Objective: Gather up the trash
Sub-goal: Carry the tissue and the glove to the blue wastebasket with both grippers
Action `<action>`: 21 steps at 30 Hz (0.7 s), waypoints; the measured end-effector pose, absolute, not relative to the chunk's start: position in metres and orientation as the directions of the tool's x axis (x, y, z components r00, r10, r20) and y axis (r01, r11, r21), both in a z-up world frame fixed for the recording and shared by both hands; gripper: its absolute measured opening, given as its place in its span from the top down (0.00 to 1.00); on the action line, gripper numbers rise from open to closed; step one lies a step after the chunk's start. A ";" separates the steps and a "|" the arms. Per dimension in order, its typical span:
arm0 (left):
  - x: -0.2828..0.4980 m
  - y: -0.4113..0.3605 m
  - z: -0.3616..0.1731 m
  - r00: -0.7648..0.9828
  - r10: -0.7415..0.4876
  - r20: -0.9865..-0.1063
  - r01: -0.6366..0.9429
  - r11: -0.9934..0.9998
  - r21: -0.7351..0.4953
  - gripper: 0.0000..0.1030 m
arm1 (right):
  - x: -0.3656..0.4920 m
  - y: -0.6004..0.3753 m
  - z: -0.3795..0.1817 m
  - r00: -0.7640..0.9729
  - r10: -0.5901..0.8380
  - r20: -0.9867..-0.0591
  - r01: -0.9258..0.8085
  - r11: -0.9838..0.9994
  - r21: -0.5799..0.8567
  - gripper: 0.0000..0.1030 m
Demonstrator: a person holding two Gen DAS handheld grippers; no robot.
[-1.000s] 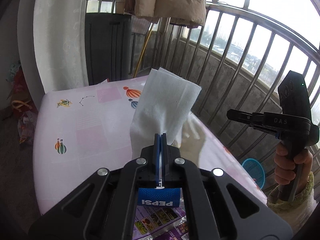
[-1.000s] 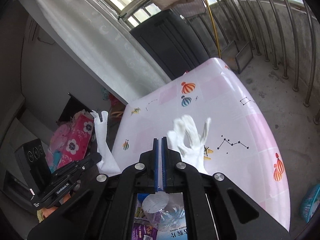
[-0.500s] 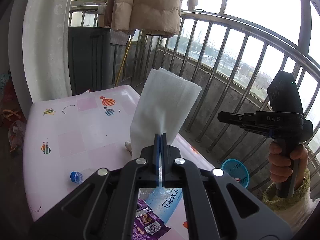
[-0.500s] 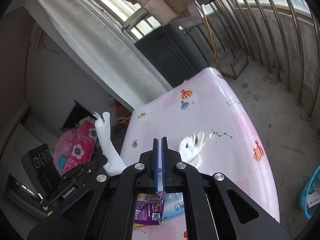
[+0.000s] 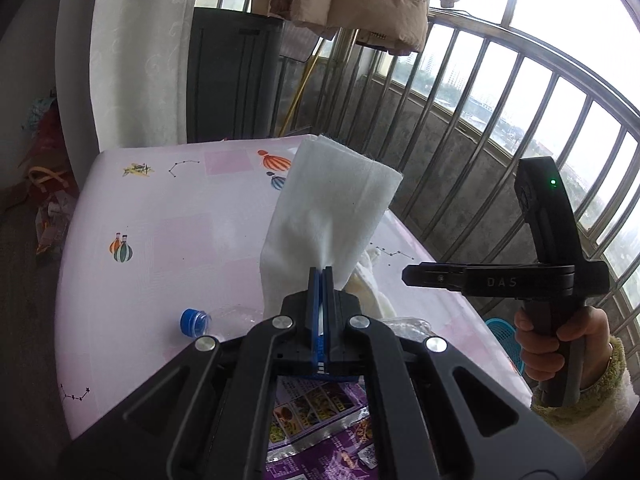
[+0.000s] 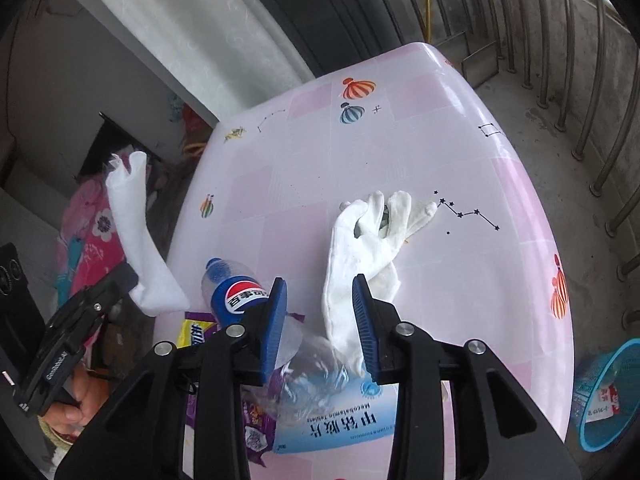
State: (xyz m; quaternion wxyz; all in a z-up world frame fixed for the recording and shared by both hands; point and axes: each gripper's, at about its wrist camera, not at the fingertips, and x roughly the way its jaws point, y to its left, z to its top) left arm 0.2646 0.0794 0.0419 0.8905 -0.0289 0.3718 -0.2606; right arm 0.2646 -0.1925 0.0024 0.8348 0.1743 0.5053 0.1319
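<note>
The left gripper [image 5: 320, 280] pinches a white tissue [image 5: 328, 216] upright above the table [image 5: 160, 240]; right gripper [image 5: 412, 274] probably parted.

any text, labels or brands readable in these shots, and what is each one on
"DAS": side of the right tool.
"百事可乐": label of the Pepsi bottle.
"甲钴胺片", "Mecobalamin Tablets": blue-and-white medicine box.
"GenRobot.AI": body of the left tool.
Purple snack wrapper: print too small to read.

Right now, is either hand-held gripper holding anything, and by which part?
The left hand-held gripper pinches the white tissue by its lower end. The right hand-held gripper is open, holding nothing.
</note>
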 end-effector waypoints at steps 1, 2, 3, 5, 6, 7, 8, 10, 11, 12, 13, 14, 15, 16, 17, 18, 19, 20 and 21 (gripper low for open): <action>0.268 0.083 0.038 0.584 -0.487 -0.649 0.437 0.863 -0.254 1.00 | 0.272 -0.187 -0.002 0.445 0.380 -0.811 -0.048 0.914 0.402 0.67; 0.271 0.086 0.035 0.582 -0.489 -0.650 0.434 0.863 -0.260 1.00 | 0.279 -0.181 -0.006 0.434 0.363 -0.824 -0.052 0.924 0.379 0.67; 0.274 0.088 0.033 0.580 -0.491 -0.650 0.431 0.862 -0.266 1.00 | 0.287 -0.176 -0.010 0.419 0.350 -0.838 -0.063 0.932 0.357 0.67; 0.279 0.091 0.029 0.576 -0.495 -0.651 0.429 0.861 -0.275 1.00 | 0.299 -0.166 -0.019 0.389 0.318 -0.865 -0.082 0.947 0.312 0.67; 0.282 0.092 0.027 0.574 -0.496 -0.652 0.427 0.860 -0.278 1.00 | 0.305 -0.162 -0.024 0.375 0.295 -0.879 -0.086 0.955 0.284 0.67; 0.284 0.093 0.025 0.573 -0.497 -0.651 0.425 0.860 -0.282 1.00 | 0.309 -0.159 -0.028 0.368 0.277 -0.888 -0.089 0.961 0.263 0.69; 0.285 0.094 0.024 0.573 -0.499 -0.650 0.423 0.860 -0.287 1.00 | 0.312 -0.158 -0.030 0.367 0.264 -0.892 -0.090 0.965 0.248 0.73; 0.287 0.096 0.020 0.571 -0.502 -0.649 0.417 0.859 -0.298 1.00 | 0.313 -0.160 -0.030 0.374 0.269 -0.888 -0.083 0.963 0.257 0.92; 0.288 0.097 0.018 0.570 -0.505 -0.648 0.415 0.858 -0.303 1.00 | 0.312 -0.162 -0.029 0.384 0.280 -0.880 -0.079 0.959 0.271 0.94; 0.288 0.097 0.017 0.571 -0.507 -0.646 0.413 0.857 -0.308 1.00 | 0.311 -0.164 -0.025 0.403 0.280 -0.871 -0.075 0.959 0.274 0.95; 0.288 0.099 0.016 0.572 -0.507 -0.645 0.409 0.858 -0.312 1.00 | 0.309 -0.166 -0.022 0.424 0.275 -0.863 -0.074 0.960 0.270 0.96; 0.289 0.100 0.015 0.573 -0.510 -0.642 0.407 0.857 -0.317 1.00 | 0.307 -0.168 -0.017 0.443 0.276 -0.853 -0.073 0.959 0.273 0.96; 0.288 0.100 0.016 0.574 -0.512 -0.639 0.406 0.856 -0.321 1.00 | 0.304 -0.171 -0.012 0.466 0.285 -0.838 -0.070 0.956 0.286 0.96; 0.288 0.101 0.016 0.577 -0.514 -0.635 0.406 0.855 -0.323 1.00 | 0.301 -0.175 -0.006 0.487 0.296 -0.821 -0.066 0.951 0.304 0.96; 0.288 0.102 0.017 0.580 -0.515 -0.631 0.406 0.854 -0.324 1.00 | 0.299 -0.179 -0.001 0.507 0.307 -0.805 -0.061 0.945 0.322 0.96; 0.287 0.102 0.019 0.583 -0.516 -0.627 0.406 0.854 -0.326 1.00 | 0.296 -0.183 0.006 0.531 0.322 -0.784 -0.058 0.937 0.346 0.97; 0.286 0.102 0.021 0.587 -0.518 -0.622 0.406 0.853 -0.328 1.00 | 0.293 -0.188 0.013 0.557 0.335 -0.760 -0.055 0.928 0.368 0.97; 0.286 0.103 0.023 0.590 -0.520 -0.617 0.405 0.852 -0.331 1.00 | 0.291 -0.193 0.021 0.580 0.344 -0.739 -0.053 0.920 0.387 0.97; 0.285 0.103 0.026 0.594 -0.523 -0.611 0.406 0.851 -0.334 1.00 | 0.287 -0.198 0.030 0.607 0.354 -0.711 -0.052 0.911 0.409 0.97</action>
